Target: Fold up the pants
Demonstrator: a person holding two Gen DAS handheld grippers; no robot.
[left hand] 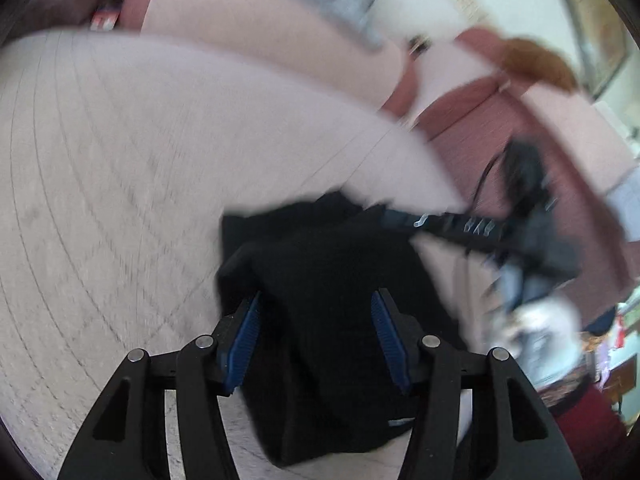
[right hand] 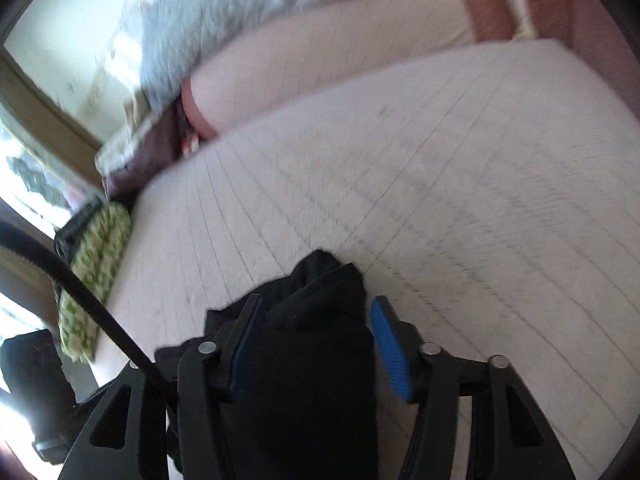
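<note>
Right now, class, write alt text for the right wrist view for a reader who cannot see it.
Black pants lie bunched between the blue pads of the right gripper, whose jaws stand apart, over a pale quilted bed. A grey blanket lies at the far end, a green patterned cushion at the left edge.

Black pants (left hand: 332, 292) on pale pink quilted bedspread (left hand: 120, 184)

The black pants (left hand: 332, 320) lie bunched in rumpled folds on the pale quilted bed cover (left hand: 120, 160).
</note>
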